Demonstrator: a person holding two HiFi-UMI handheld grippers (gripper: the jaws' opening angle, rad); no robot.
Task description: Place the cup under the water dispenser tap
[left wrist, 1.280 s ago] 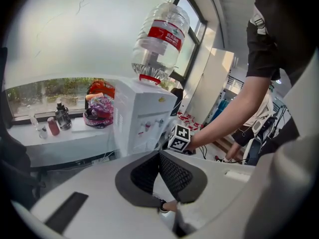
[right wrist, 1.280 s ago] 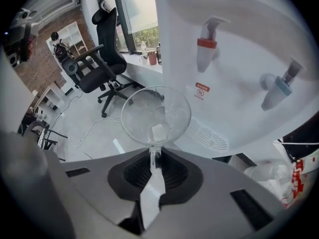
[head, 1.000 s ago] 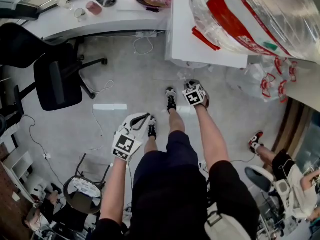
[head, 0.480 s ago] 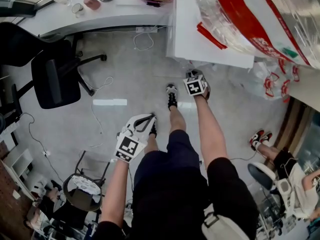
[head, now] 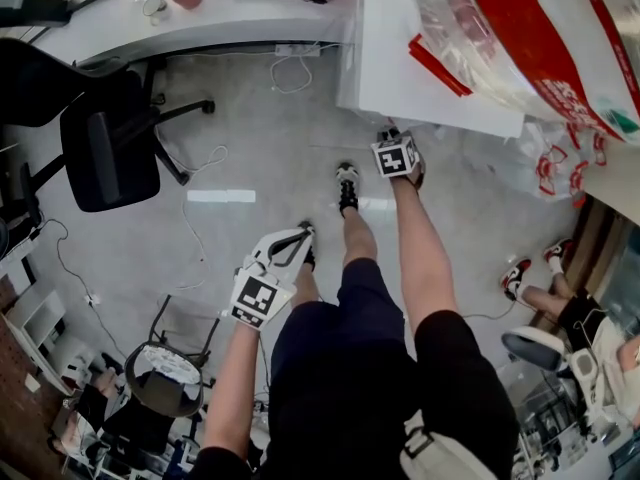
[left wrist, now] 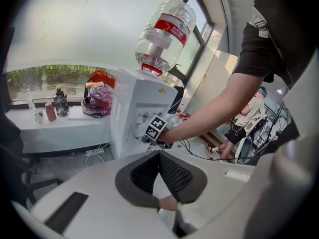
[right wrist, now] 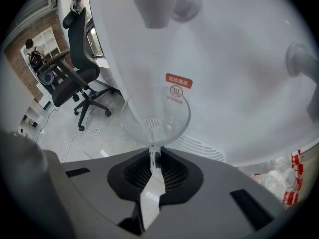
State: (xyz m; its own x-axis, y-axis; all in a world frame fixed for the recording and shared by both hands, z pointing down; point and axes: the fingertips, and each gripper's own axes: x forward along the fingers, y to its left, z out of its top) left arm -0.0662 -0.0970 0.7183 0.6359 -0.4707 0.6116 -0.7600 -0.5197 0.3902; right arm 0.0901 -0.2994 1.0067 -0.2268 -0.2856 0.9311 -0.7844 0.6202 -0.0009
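Note:
A clear plastic cup (right wrist: 156, 116) hangs in front of the white water dispenser (right wrist: 234, 68), and my right gripper (right wrist: 154, 156) is shut on its near rim. One white tap (right wrist: 159, 4) is directly above the cup, a second tap (right wrist: 299, 59) is off to the right, and the drip grille (right wrist: 199, 148) lies just beyond the cup. In the head view the right gripper (head: 395, 156) is at the foot of the dispenser (head: 420, 58); the cup is hidden there. My left gripper (head: 268, 273) hangs low by the person's left leg, shut on nothing (left wrist: 160, 158).
A large water bottle (left wrist: 164, 34) sits on top of the dispenser (left wrist: 144, 103). A black office chair (head: 105, 148) stands to the left, with cables (head: 200, 218) on the floor. A desk (head: 190, 18) along the window carries bottles and bags. Another person (head: 570, 318) sits at the right.
The right gripper has moved a little further forward to the dispenser's base. The left gripper has stayed low by the leg.

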